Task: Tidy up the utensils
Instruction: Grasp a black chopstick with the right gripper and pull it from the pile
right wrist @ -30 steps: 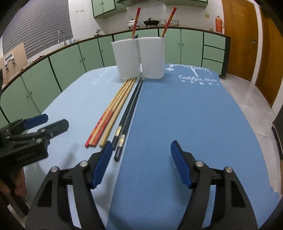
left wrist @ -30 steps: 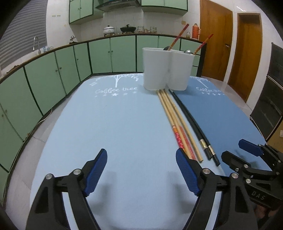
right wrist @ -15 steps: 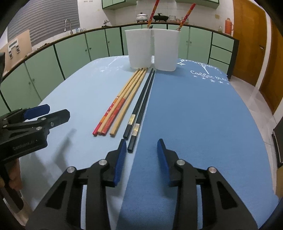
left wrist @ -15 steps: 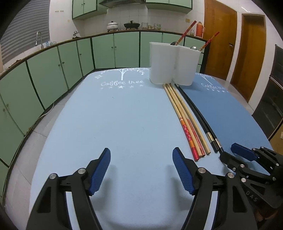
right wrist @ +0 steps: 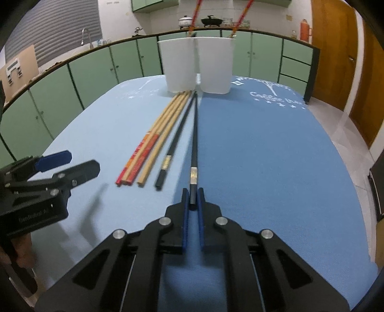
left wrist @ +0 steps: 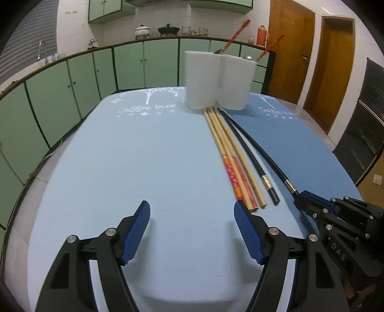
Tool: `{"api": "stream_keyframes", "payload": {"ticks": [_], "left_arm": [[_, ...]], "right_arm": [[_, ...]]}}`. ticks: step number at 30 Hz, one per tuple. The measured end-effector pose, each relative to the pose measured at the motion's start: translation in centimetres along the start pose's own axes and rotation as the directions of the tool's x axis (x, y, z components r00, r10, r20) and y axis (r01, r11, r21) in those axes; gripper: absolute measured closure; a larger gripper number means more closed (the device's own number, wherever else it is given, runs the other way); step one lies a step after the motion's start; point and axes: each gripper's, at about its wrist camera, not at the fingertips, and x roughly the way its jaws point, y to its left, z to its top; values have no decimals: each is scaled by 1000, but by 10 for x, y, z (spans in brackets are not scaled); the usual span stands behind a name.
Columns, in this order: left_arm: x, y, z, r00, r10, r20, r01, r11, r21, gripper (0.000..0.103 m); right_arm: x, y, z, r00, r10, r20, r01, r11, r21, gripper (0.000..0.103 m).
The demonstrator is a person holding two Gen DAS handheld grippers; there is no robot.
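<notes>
Black chopstick point(right wrist: 194, 153) pinched at its near end by right gripper point(right wrist: 193, 199), centre of the right wrist frame, shaft running straight up the frame toward the white holders point(right wrist: 195, 66). Blue pads point(right wrist: 184, 216) pressed on both sides of the tip, jaws just finished closing on it. Right gripper angled down at the table, arms filling the lower middle of the frame; in the left wrist frame seen at lower right point(left wrist: 303, 201), gripping the same chopstick point(left wrist: 264, 153).

Second black chopstick point(right wrist: 171, 153) flat on the cloth just left of the held one, tip free. Three wooden chopsticks point(right wrist: 153, 146) further left, side by side, two with red ends, all pointing at the holders. Two red-tipped chopsticks point(right wrist: 198, 7) standing in the holders, top centre.

Left gripper point(left wrist: 192, 230) lower centre of its own frame, fingers spread wide, nothing between them, tilted down over bare light-blue cloth point(left wrist: 144, 156). Right pad point(left wrist: 244, 230) just beside the near ends of the wooden chopsticks point(left wrist: 230, 153), contact not clear. Same gripper at left edge of right wrist frame point(right wrist: 68, 163), hand point(right wrist: 16, 249) partly visible below it at lower left.

Darker blue cloth point(right wrist: 264, 156) on the right half of the table.
</notes>
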Motion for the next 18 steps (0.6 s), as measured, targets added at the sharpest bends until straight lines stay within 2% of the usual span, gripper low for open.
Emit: {"api": "stream_keyframes", "payload": {"ticks": [5,9,18], "left_arm": [[7,-11,-1,1000,-22,-22,22,1000,10,32],[16,-15,-2,999,-13,-43,14,1000,13,32],[19,-18,0,999,-19,-50,20,1000,18,32]], "right_arm": [[-2,-14,-1,1000,-2,1,2,1000,27,97],[-1,-17,-1,1000,19,0,-19,999,28,97],[-3,-22,0,999,46,5,-46,998,37,93]]}}
